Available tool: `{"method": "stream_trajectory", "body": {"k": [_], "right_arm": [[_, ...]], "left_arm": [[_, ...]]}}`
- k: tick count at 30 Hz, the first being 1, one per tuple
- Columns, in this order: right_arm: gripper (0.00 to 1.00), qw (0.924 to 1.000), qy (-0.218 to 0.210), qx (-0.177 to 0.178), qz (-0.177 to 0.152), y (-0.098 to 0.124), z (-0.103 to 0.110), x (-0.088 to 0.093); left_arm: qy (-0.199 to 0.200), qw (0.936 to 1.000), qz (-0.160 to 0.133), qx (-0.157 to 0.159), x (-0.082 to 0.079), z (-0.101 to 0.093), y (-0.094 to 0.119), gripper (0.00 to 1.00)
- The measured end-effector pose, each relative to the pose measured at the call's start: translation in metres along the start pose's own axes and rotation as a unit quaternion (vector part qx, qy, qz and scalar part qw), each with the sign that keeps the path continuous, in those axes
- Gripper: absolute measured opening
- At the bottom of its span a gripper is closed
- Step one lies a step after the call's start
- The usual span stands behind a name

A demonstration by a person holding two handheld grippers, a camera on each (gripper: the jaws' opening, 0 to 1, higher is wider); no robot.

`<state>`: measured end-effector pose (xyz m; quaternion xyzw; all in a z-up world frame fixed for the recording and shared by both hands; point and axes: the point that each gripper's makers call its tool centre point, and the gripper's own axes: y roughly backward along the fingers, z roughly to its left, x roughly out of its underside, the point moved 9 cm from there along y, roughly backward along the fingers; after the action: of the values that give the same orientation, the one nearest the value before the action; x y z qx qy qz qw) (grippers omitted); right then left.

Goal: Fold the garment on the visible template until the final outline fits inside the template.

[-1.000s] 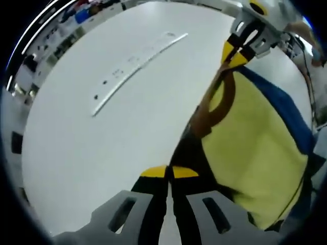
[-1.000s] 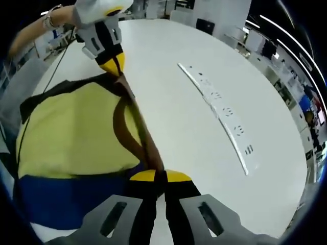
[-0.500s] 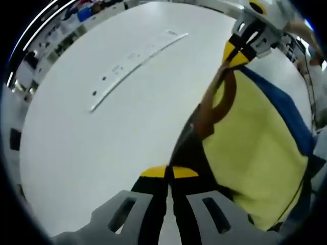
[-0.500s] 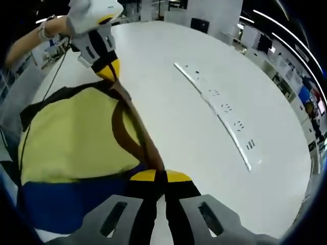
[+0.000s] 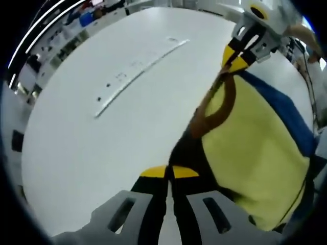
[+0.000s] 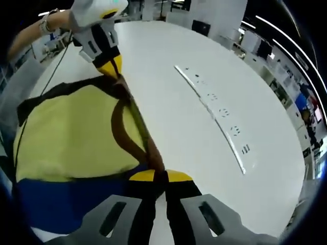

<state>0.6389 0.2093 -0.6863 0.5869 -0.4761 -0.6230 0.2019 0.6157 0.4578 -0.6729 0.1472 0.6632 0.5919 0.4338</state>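
Left gripper view | garment [image 5: 255, 153] yellow, blue, brown-trimmed | both grippers' fingers clamp its edge

A wide white table [image 5: 92, 148] carries everything here. Lying flat on it is a long white strip [image 6: 214, 109] with dark marks, well apart from the yellow-and-blue garment [image 6: 71, 148].

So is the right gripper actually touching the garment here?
Touching. In the right gripper view, the right gripper is shut on the garment, whose dark edge runs straight in between its yellow-tipped fingers.
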Motion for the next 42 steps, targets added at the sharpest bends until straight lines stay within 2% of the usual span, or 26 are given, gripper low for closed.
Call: {"method": "stream_trajectory", "body": {"k": [5,7,12,17,19,28,38,42], "right_arm": [[0.10,0.9998,0.011,0.018,-0.007,0.006,-0.004,-0.005],[0.10,0.9995,0.011,0.024,-0.014,0.010,-0.004,-0.009],[0.10,0.9984,0.014,0.045,-0.033,0.019,-0.007,-0.018],[0.11,0.9976,0.015,0.053,-0.043,0.027,-0.006,-0.024],[0.12,0.9975,0.012,0.051,-0.048,0.030,-0.002,-0.027],[0.14,0.9970,0.009,0.045,-0.062,0.047,0.013,-0.032],[0.17,0.9968,0.010,0.039,-0.069,0.063,0.032,-0.034],[0.19,0.9966,0.006,0.040,-0.072,0.069,0.039,-0.035]], "left_arm": [[-0.012,0.9995,-0.024,-0.020,-0.007,0.001,0.009,0.00],[-0.022,0.9981,-0.039,-0.042,-0.011,0.004,0.014,0.00],[-0.030,0.9959,-0.059,-0.061,-0.016,0.006,0.027,0.00],[-0.034,0.9950,-0.066,-0.068,-0.018,0.002,0.038,0.00],[-0.050,0.9938,-0.065,-0.075,-0.019,0.000,0.040,0.00],[-0.046,0.9929,-0.076,-0.079,-0.019,-0.010,0.060,0.01],[-0.055,0.9953,-0.065,-0.048,-0.012,-0.029,0.079,0.03],[-0.057,0.9950,-0.067,-0.047,-0.009,-0.035,0.088,0.04]]}}
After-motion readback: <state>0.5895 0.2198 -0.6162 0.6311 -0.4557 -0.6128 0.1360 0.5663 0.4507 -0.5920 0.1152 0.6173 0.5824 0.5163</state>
